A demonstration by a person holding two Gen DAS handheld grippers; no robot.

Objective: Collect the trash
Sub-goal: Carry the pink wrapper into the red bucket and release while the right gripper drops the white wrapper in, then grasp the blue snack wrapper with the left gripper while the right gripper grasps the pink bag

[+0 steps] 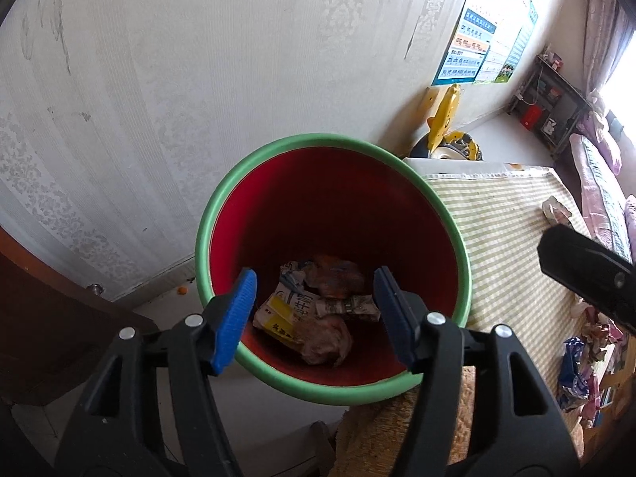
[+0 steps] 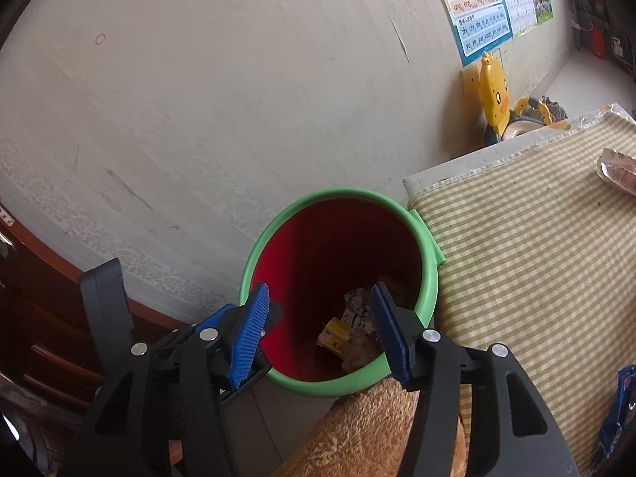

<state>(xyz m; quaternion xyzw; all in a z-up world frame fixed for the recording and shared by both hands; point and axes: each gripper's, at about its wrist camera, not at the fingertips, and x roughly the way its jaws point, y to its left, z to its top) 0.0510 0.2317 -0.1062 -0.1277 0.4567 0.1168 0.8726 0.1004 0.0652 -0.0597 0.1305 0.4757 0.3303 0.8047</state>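
A red bin with a green rim [image 1: 222, 202] stands on the floor beside the table; it also shows in the right wrist view [image 2: 431, 278]. Crumpled wrappers and a yellow-white carton [image 1: 290, 310] lie at its bottom [image 2: 338, 332]. My left gripper [image 1: 314, 314] is open and empty right above the bin's mouth. My right gripper [image 2: 318, 334] is open and empty, above the bin's near edge. The left gripper's body [image 2: 105, 306] shows at the left of the right wrist view. More crumpled trash [image 1: 584, 361] lies on the table's near right.
A table with a green-checked cloth [image 1: 505, 238] stands right of the bin [image 2: 536, 246]. A pink packet [image 2: 618, 169] lies on it. A brown towel-like cloth [image 2: 369, 433] is below the grippers. A yellow duck toy [image 2: 493, 95] stands by the wall. Dark wooden furniture [image 1: 43, 330] is at the left.
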